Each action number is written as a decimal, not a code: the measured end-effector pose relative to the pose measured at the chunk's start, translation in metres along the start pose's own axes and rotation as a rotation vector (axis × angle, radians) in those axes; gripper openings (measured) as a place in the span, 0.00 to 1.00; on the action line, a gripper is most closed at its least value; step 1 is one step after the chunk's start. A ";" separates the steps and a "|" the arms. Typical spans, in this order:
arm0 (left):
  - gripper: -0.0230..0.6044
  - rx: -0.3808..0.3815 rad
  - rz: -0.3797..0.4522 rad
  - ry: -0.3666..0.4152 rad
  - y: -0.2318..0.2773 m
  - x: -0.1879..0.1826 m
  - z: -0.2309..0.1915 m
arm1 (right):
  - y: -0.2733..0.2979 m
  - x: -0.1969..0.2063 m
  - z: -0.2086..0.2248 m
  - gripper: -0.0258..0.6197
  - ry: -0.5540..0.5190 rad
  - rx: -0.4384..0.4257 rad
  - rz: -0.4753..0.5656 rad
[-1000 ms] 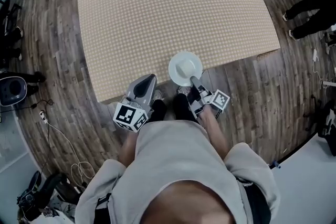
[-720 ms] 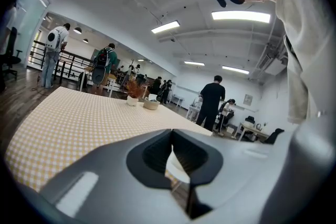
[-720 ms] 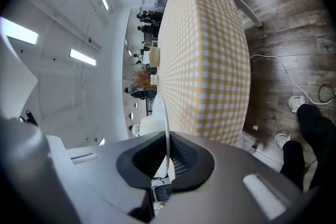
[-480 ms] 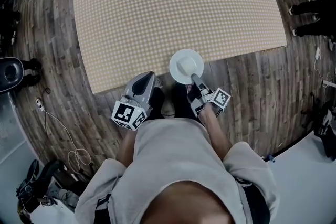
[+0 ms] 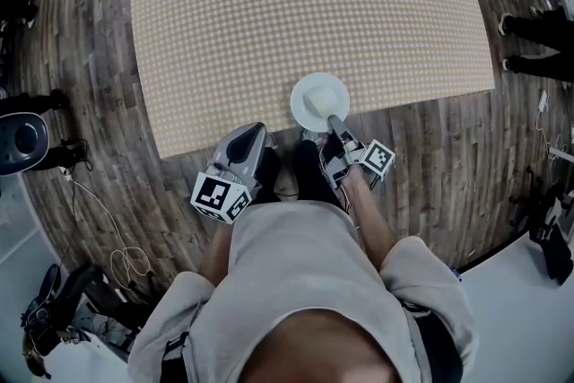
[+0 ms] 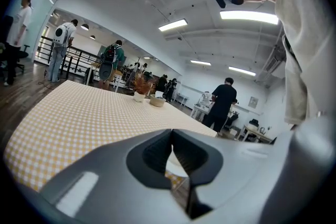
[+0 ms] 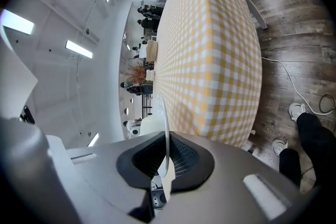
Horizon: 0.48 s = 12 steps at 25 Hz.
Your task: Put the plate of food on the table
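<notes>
On the dark wooden plank floor [image 5: 99, 157] at the far left we note a black round appliance [image 5: 18, 143] with a pale cable [image 5: 108, 233] trailing from it.

The left claw [image 5: 258, 132] is held just short of the counter's near edge, pointing toward it. In the left gripper view its jaws [image 6: 171, 139] meet along one line with nothing between them. We record it as closed and empty.

The counter [image 5: 269, 13], under a yellow-and-white checked cloth, fills the upper middle of the head view. At its far end, in the left gripper view, stand a small tan bowl [image 6: 156, 101] and a pot of dried reddish plants [image 6: 140, 87].

The white round plate [image 5: 320, 101], carrying a pale lump of food [image 5: 314, 110], sits over the counter's near edge, part above the cloth and part above the floor. We cannot tell whether its underside touches the cloth.

The right claw [image 5: 334, 126] grips the plate by its near rim. In the right gripper view the rim [image 7: 166, 128] runs edge-on between the closed jaws [image 7: 167, 157].

At the far right, the dark-clothed legs of bystanders [image 5: 538, 31] stand on the floor, well apart from the counter.
</notes>
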<state>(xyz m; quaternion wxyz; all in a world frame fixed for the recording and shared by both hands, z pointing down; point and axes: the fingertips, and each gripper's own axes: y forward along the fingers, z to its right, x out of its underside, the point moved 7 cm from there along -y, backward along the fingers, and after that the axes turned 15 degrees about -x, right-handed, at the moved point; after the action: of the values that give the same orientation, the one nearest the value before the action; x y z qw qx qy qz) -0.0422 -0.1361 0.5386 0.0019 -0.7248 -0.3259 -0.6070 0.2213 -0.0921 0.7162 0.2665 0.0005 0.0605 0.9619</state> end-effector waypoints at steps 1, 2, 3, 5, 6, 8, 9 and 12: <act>0.05 -0.005 0.002 -0.004 0.000 -0.001 -0.001 | 0.006 -0.004 -0.001 0.06 -0.007 0.001 -0.004; 0.05 -0.011 0.004 -0.008 -0.001 -0.002 -0.003 | 0.014 -0.008 -0.002 0.06 -0.014 0.000 -0.008; 0.05 -0.017 0.005 -0.012 -0.002 -0.002 -0.006 | 0.023 -0.011 -0.003 0.06 -0.019 -0.002 -0.012; 0.05 -0.030 0.006 -0.019 -0.006 -0.004 -0.014 | 0.041 -0.018 -0.006 0.06 -0.029 -0.006 -0.019; 0.05 -0.038 0.006 -0.022 -0.007 -0.004 -0.017 | 0.050 -0.021 -0.008 0.06 -0.033 -0.010 -0.022; 0.05 -0.052 0.009 -0.026 -0.010 -0.006 -0.022 | 0.068 -0.029 -0.013 0.06 -0.035 -0.021 -0.026; 0.05 -0.060 0.011 -0.029 -0.012 -0.006 -0.024 | 0.077 -0.033 -0.015 0.06 -0.037 -0.026 -0.028; 0.05 -0.081 0.017 -0.039 -0.015 -0.007 -0.031 | 0.106 -0.046 -0.019 0.06 -0.043 -0.037 -0.037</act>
<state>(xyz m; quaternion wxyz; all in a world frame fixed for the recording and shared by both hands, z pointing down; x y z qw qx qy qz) -0.0770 -0.1404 0.5351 -0.0287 -0.7386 -0.2949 -0.6055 0.2059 -0.2077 0.7111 0.2853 0.0152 0.0372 0.9576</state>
